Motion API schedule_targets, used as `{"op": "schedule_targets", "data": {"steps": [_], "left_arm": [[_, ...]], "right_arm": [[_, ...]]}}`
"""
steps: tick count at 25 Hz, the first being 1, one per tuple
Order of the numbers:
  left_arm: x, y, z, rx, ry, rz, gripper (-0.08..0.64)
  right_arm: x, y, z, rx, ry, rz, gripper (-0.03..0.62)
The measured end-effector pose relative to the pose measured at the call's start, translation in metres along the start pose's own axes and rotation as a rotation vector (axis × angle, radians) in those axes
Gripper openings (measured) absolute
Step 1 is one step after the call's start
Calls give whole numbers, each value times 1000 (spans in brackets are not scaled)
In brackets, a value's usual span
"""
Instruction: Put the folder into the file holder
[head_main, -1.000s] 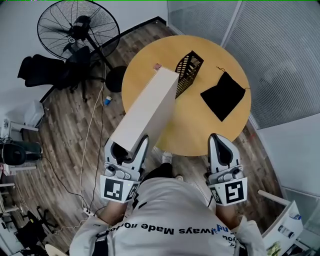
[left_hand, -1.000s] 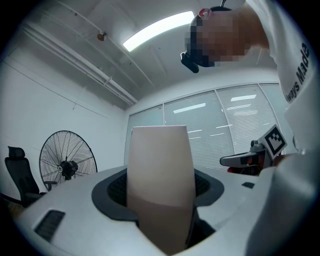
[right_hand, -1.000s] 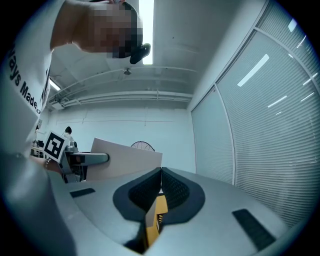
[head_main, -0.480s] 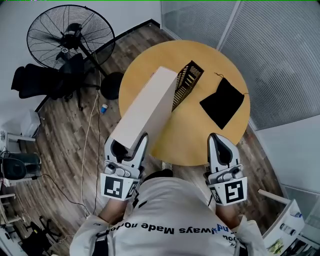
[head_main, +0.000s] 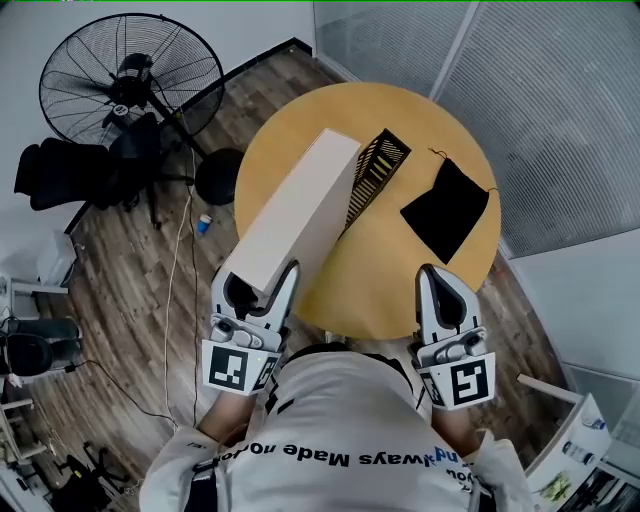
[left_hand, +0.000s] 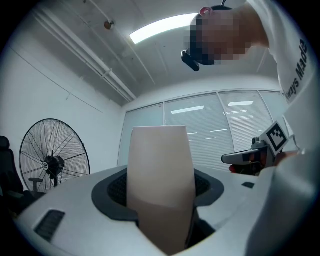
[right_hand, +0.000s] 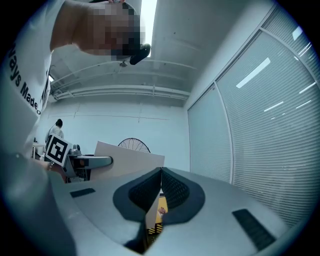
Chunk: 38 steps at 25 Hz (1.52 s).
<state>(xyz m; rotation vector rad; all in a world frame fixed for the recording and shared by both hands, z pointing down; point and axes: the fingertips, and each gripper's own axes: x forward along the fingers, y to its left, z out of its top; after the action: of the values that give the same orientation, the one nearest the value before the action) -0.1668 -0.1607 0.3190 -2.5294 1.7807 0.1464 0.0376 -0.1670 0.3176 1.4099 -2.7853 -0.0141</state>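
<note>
Left gripper (head_main: 260, 292): its fingers (left_hand: 111, 192) pinch the near end of the folder (head_main: 297, 212), one on each flat side.
Right gripper (head_main: 440, 285): its fingers (right_hand: 175, 192) are pressed together with nothing between them. It is held low by the near edge of the surface (head_main: 390, 265).
Folder: long, flat and cream white. It is up in the air and slants away from the person, out over the left part of the surface.
Folder's far end: just beside the holder (head_main: 373, 172) on its left, and it hides some of it. I cannot tell if the two touch. The folder is not in the holder.
Holder: black, with a mesh wall. It stands near the middle of the surface.
Surface: round and yellow.
Cloth (head_main: 447, 212): black and flat. It lies on the surface, right of the holder and apart from it.
Fan (head_main: 120, 85): big and black. It stands on the wood floor (head_main: 130, 290), far left of the surface.
Chair (head_main: 70, 172): black, by the fan.
</note>
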Motion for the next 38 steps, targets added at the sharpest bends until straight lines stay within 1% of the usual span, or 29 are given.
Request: {"op": "schedule_targets", "data": {"steps": [15,22,27,38], "left_arm": [[12,2,-9,-11,-30,-17,290],[20,-4,-12,-2,-38,-31,290],[32,-7,-14,20,-54,-50,289],[61,-7,-32,32,-58,-89,289]], "right_arm": [[1,0,-7,-5,9,0,23],[-10,-4,-9,-14,8,-3,23],[-16,-7,-6,-21,4,-7,23],[-18,-12,-3,-38,-2,-10,23]]}}
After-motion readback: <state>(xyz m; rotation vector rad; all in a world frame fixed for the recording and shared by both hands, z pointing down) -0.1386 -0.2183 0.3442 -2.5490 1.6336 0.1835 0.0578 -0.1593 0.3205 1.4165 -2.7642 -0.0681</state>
